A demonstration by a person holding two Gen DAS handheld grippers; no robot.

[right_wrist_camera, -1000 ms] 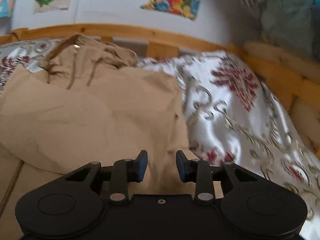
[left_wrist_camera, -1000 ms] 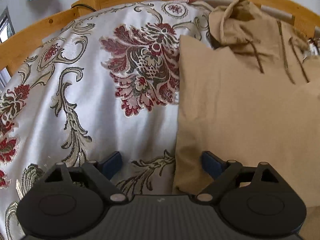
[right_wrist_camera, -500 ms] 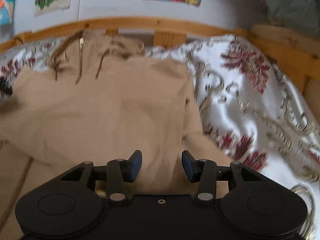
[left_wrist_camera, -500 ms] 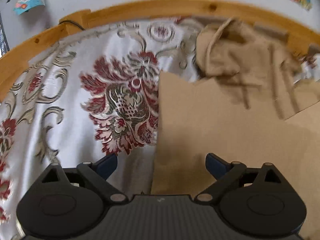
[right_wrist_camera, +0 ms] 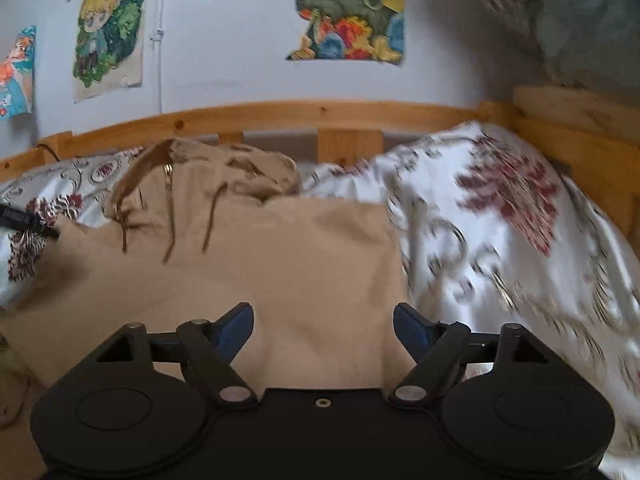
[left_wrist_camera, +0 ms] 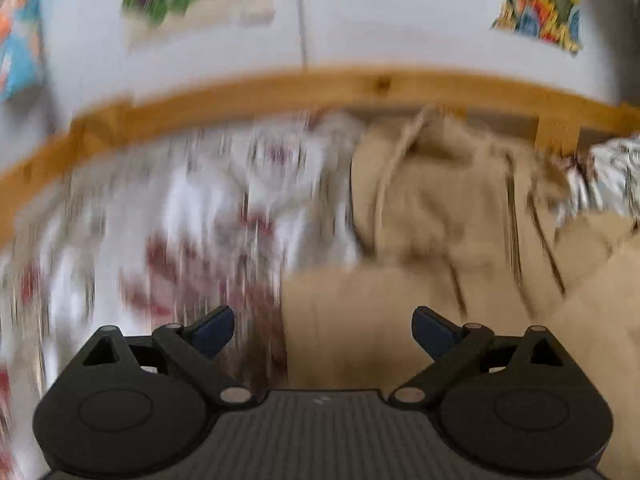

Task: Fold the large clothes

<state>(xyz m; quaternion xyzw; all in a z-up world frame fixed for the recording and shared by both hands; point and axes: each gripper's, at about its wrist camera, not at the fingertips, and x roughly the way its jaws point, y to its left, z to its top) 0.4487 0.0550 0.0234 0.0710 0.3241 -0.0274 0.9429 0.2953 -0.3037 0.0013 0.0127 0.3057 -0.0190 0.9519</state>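
Observation:
A tan hooded sweatshirt (right_wrist_camera: 248,256) lies spread on the bed, hood and drawstrings toward the headboard, sleeves folded in. It also shows in the blurred left wrist view (left_wrist_camera: 432,248). My left gripper (left_wrist_camera: 322,326) is open and empty above the garment's left edge. My right gripper (right_wrist_camera: 323,322) is open and empty above the garment's right part. The left gripper's tip (right_wrist_camera: 24,222) shows at the far left in the right wrist view.
A white satin bedspread with red floral pattern (right_wrist_camera: 500,220) covers the bed (left_wrist_camera: 160,240). A wooden bed rail (right_wrist_camera: 320,114) runs along the back and right side. Posters (right_wrist_camera: 344,12) hang on the wall behind. A grey pillow (right_wrist_camera: 580,20) sits at the upper right.
Both grippers have lifted and tilted up toward the headboard and wall. The right gripper's jaws have opened wide from a narrow gap. The left view has become blurred by motion.

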